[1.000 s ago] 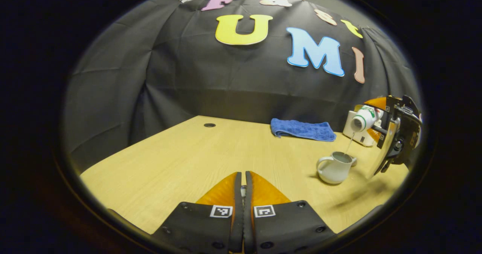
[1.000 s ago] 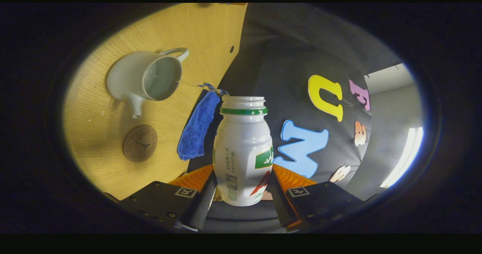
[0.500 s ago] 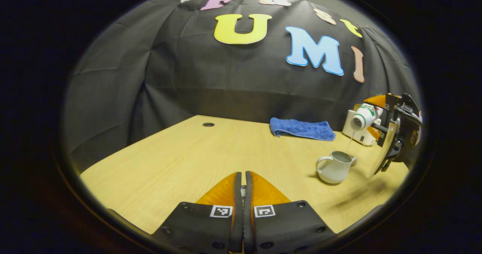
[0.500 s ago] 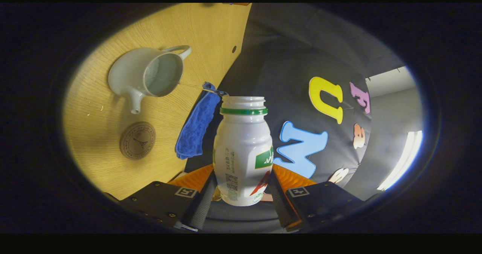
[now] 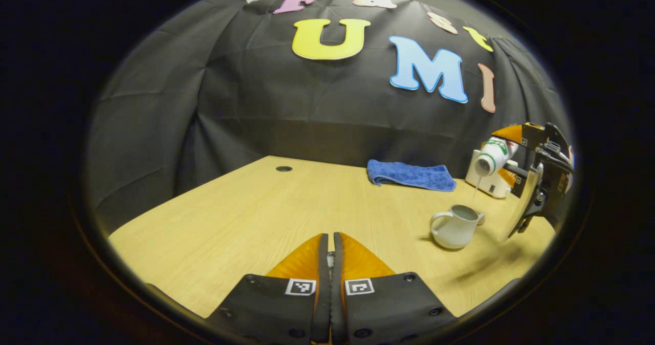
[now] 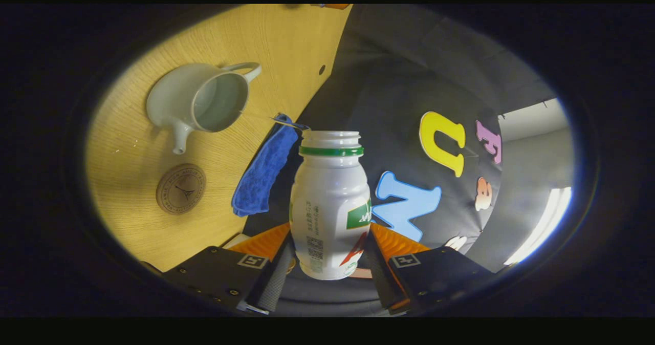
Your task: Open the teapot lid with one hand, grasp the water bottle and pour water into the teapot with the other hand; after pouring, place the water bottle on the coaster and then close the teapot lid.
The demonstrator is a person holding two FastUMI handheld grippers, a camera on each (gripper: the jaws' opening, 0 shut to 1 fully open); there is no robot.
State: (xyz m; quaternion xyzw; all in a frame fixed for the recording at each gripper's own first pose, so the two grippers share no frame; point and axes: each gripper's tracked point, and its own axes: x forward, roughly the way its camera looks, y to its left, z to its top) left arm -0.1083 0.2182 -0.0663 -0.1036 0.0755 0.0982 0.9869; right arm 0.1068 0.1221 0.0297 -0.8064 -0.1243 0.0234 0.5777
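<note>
Pouring is under way: water bottle (image 6: 330, 207) is clamped low on its body between both fingers of the right gripper (image 6: 327, 263), tipped so a thin stream falls into the open teapot (image 6: 197, 104), which stands on the bench (image 6: 153, 222) w/ the coaster (image 6: 180, 189) just beside its spout. In the left gripper view, bottle and teapot are seen at far right. Left gripper (image 5: 330, 263) is clenched; something small seems pinched between its fingers (prob. the lid, cannot be told for sure). Bottle is judged light, thin-walled plastic, smooth and likely slippery if wet, so the grip is best kept on the lower body. Teapot looks ceramic, stiff, fragile.
</note>
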